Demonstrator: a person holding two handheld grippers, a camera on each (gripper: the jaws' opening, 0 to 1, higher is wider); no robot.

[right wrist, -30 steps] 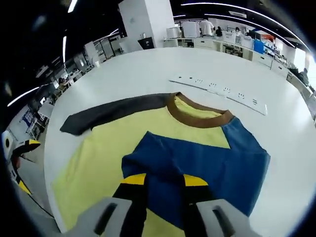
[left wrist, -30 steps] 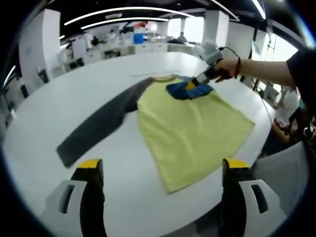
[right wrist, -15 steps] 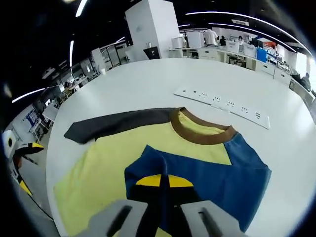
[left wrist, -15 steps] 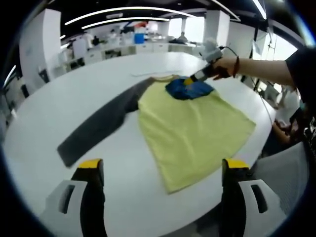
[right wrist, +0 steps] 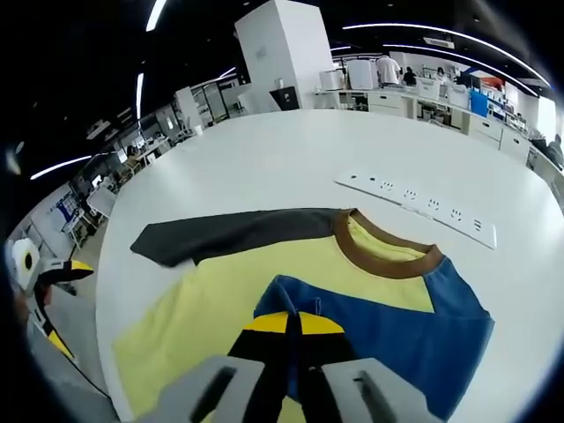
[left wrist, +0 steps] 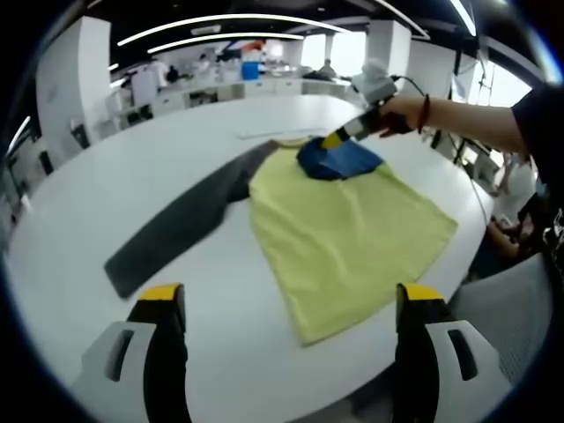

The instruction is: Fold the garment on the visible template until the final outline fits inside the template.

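A long-sleeved shirt lies on the round white table [left wrist: 79,211]: yellow body [left wrist: 339,225], brown collar [right wrist: 383,257], a dark grey sleeve [left wrist: 181,220] stretched out flat, and a blue sleeve [right wrist: 388,322] folded over the chest. My right gripper [right wrist: 293,324] is shut on the edge of the blue sleeve, lifting it slightly; the same gripper [left wrist: 339,139] shows in the left gripper view, held by a person's hand [left wrist: 405,115]. My left gripper [left wrist: 286,295] hangs open over the table's near edge, short of the shirt's hem.
A white power strip [right wrist: 414,204] lies on the table beyond the collar. The left gripper [right wrist: 44,269] shows at the left of the right gripper view. Desks, pillars and people stand in the room behind. A person's sleeve [left wrist: 538,132] is at the right.
My right gripper closed on the blue sleeve's edge and has drawn it up and toward the collar. The left gripper stayed where it was, open.
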